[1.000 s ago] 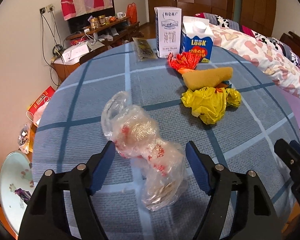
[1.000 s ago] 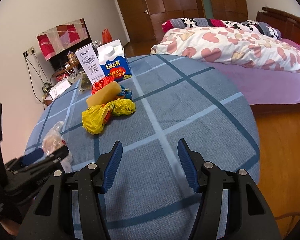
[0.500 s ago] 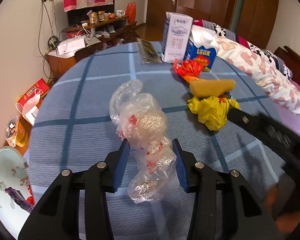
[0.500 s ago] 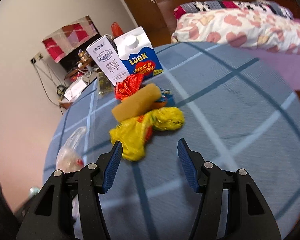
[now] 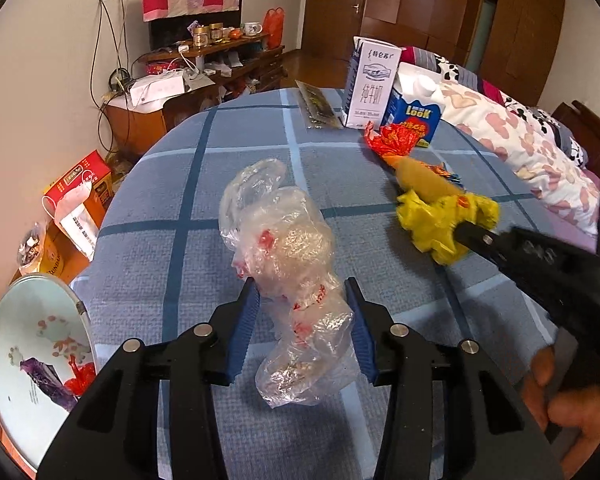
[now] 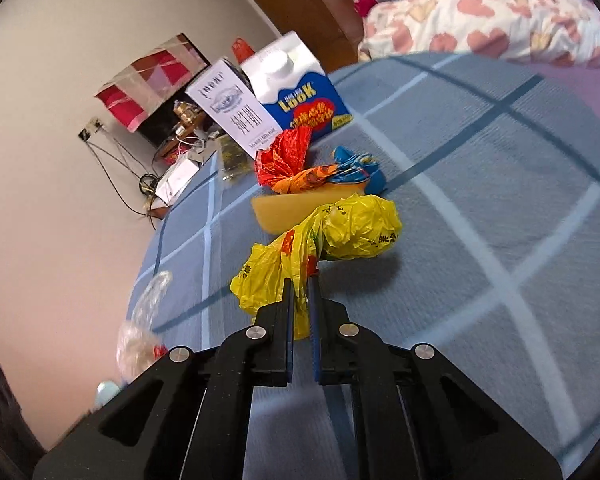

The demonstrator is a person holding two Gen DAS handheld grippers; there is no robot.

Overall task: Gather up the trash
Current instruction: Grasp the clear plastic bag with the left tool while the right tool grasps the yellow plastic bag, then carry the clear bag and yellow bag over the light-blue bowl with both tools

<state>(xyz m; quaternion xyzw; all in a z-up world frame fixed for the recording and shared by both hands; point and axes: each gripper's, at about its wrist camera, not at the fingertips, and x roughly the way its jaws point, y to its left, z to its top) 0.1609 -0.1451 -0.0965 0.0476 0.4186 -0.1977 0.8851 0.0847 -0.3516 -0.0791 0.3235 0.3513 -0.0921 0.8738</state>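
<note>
Yellow bag [image 6: 340, 236] in right hand-held gripper [image 6: 302, 280]

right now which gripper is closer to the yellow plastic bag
Right. The right gripper is shut on the yellow plastic bag; the left gripper grips the clear plastic bag beside it.

Crinkled glossy yellow plastic bag [image 6: 340, 236]

Two close fisheye views. The left wrist camera looks down past its jaws across the checked surface [image 5: 180, 208] toward two cartons. The right wrist camera sits low, tilted, facing them too. Both share the yellow bag [image 5: 440, 220] [image 6: 340, 232].
</note>
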